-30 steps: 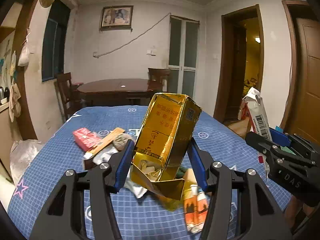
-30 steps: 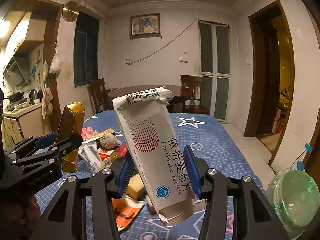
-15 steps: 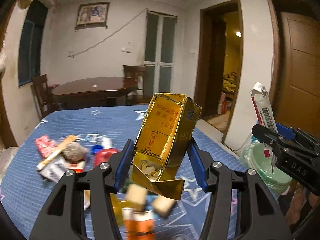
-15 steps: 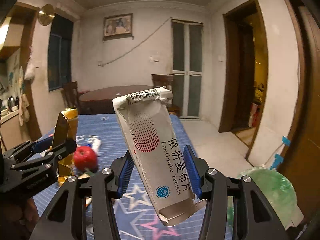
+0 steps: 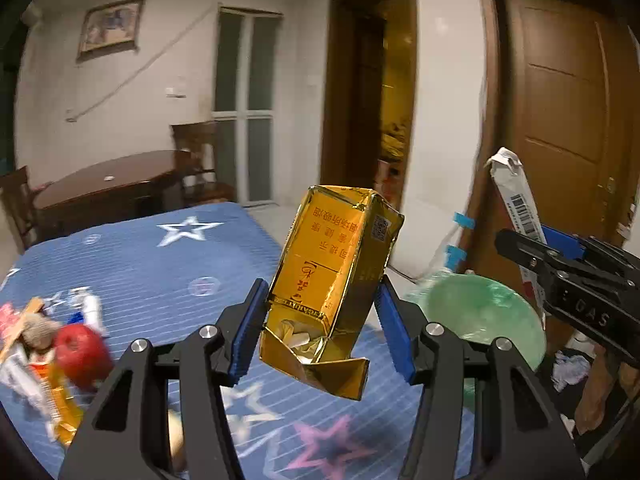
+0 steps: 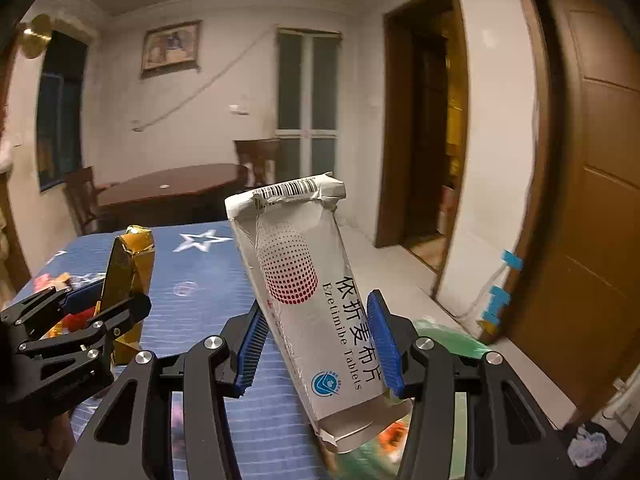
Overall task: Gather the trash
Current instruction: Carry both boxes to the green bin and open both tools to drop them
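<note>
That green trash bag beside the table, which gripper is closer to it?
Right. The right gripper, holding the white tablet box, sits almost over the green trash bag. The left gripper, holding the gold box, is above the blue table.

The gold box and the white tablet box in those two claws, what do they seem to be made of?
Gold box: probably thin card with a shiny metallic foil finish; it mirrors the light, and its open flap is creased. White tablet box: looks like matte or lightly coated paperboard, printed with a barcode and red dots; its top end is crumpled and torn like card.
</note>
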The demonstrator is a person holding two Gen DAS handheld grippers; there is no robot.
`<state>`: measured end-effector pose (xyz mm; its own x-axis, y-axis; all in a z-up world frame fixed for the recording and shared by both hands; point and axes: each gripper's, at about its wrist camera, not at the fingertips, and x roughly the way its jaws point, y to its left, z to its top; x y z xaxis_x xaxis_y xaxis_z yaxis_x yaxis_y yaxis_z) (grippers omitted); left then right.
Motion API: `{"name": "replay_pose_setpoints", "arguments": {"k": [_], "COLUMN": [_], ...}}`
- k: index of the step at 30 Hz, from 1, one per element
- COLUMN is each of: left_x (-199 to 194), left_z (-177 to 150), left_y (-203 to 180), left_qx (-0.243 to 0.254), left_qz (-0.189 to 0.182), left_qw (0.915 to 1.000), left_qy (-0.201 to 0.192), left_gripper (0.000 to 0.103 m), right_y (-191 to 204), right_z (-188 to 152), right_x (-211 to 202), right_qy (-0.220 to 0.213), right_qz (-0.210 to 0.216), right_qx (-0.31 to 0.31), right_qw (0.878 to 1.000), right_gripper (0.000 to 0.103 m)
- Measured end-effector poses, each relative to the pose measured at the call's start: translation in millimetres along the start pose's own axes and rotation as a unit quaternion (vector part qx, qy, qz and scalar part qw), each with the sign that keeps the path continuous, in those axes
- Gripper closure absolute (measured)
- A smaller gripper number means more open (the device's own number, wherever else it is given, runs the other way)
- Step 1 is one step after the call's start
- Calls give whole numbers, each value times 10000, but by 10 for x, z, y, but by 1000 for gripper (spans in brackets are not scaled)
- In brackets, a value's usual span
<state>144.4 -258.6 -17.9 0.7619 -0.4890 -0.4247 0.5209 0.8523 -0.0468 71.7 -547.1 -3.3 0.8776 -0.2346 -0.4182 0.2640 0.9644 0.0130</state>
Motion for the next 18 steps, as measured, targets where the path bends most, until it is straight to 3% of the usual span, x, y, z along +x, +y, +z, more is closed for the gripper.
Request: {"name": "replay_pose_setpoints", "arguments": {"k": [11, 16, 18], "left_x": [741, 1179, 1304], "left_z": [-11, -93, -136], "left_y": [-877, -1153, -1209], "left_qx": [471, 518, 516], "left_qz": [-1001, -1256, -1304], "left_qw": [9917, 9844, 9823], "left_qy": [653, 1115, 1243], "left_gripper": [50, 50, 50], "right_y": [-1429, -1847, -1709], "right_z": [-146, -397, -549], "right_x": [597, 1025, 1090], "right_qy": [893, 1428, 1557], "right_qz": [-520, -589, -569], "right_qx": [526, 781, 904], "right_qw": [9933, 9849, 9820], "right_gripper": [53, 53, 53]}}
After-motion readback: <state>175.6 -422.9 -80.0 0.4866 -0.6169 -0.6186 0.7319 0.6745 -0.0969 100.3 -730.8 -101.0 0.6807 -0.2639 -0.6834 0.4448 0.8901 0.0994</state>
